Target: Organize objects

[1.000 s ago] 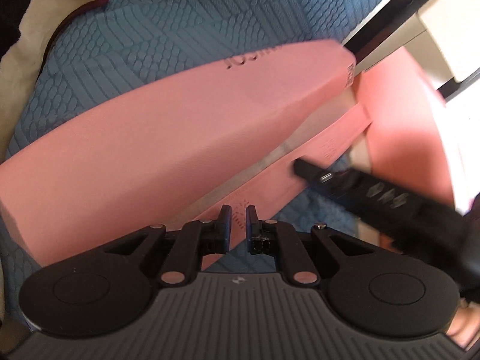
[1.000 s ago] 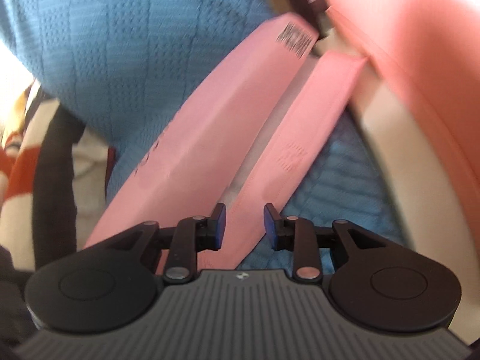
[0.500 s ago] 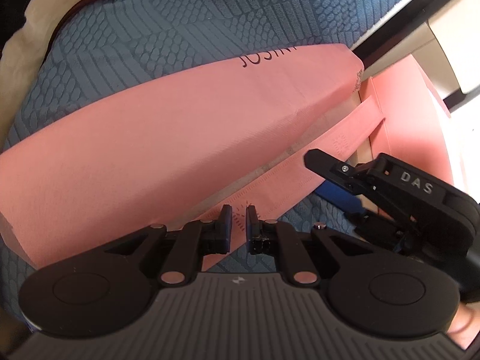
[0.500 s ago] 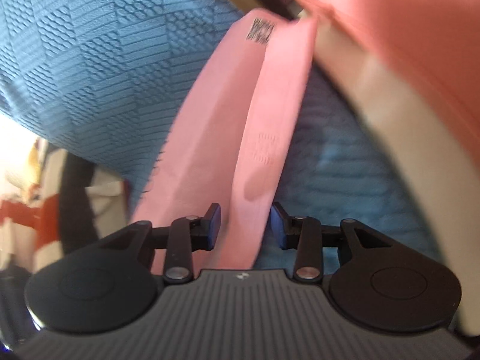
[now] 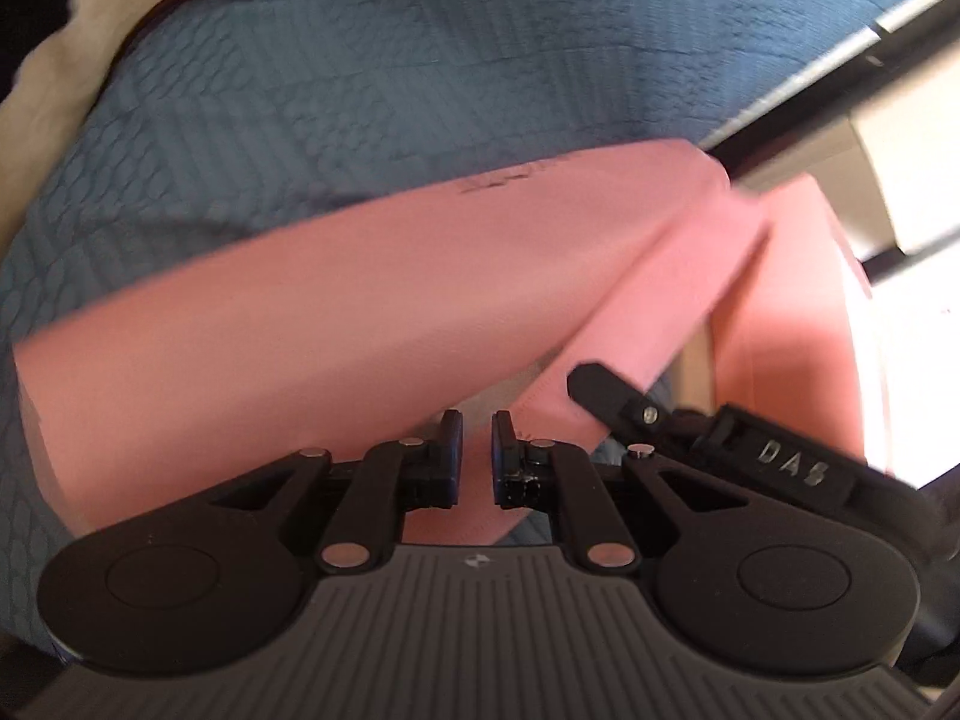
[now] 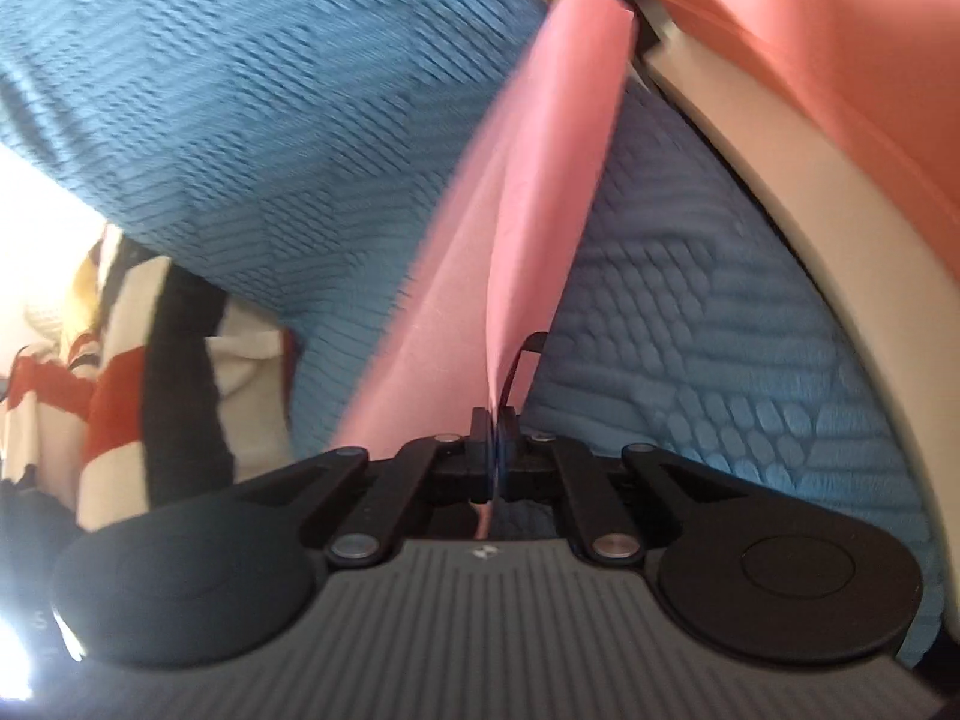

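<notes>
Right gripper [image 6: 497, 420] jaws just closed on the pink flap [image 6: 540, 252]. Left gripper [image 5: 477, 426] clamps the same flap; its long axis runs away from both.

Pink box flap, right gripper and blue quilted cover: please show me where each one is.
pink box flap [image 6: 540, 192], right wrist view, its middle.
right gripper [image 6: 496, 429], right wrist view, between its fingertips.
blue quilted cover [image 5: 372, 96], left wrist view, bare fabric.
</notes>
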`<state>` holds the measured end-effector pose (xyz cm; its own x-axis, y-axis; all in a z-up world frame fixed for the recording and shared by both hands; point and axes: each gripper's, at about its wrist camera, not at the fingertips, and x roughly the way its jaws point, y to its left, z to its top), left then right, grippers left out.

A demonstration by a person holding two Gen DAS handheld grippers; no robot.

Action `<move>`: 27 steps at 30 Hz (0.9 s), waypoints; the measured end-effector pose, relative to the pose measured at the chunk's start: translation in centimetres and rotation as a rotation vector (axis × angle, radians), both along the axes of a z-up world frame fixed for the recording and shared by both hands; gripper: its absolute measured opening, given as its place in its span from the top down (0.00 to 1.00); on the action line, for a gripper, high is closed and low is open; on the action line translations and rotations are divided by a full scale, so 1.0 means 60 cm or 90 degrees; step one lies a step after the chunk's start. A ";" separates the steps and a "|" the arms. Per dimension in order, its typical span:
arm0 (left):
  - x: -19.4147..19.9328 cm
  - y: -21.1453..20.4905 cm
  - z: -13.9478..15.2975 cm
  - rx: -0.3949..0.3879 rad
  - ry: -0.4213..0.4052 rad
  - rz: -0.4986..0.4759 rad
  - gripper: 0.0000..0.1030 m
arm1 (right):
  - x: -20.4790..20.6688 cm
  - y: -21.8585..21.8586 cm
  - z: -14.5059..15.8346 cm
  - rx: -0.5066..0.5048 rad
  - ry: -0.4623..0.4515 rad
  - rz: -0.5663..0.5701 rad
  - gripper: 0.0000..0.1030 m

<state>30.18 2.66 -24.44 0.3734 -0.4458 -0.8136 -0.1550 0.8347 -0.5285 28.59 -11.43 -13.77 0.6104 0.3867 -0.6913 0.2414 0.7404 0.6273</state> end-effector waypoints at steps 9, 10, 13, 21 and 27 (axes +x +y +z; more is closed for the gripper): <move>0.002 -0.044 0.018 0.033 -0.050 -0.083 0.90 | -0.015 -0.037 0.027 0.025 0.008 -0.005 0.95; 0.006 -0.051 0.017 0.052 -0.049 -0.088 0.90 | -0.018 -0.038 0.027 0.025 0.009 -0.005 0.95; 0.011 -0.059 0.013 0.087 -0.047 -0.086 0.89 | -0.021 -0.038 0.033 0.007 0.009 -0.008 0.95; 0.010 -0.048 0.028 0.152 -0.083 -0.054 0.89 | -0.020 -0.045 0.022 -0.035 0.038 -0.014 0.95; 0.033 -0.025 0.042 0.221 -0.095 -0.024 0.89 | -0.017 -0.042 0.013 -0.054 0.052 -0.006 0.95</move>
<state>32.14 1.17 -21.89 0.4875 -0.1688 -0.8566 -0.0629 0.9718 -0.2273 27.55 -13.93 -12.98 0.5547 0.3190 -0.7685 0.2966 0.7871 0.5408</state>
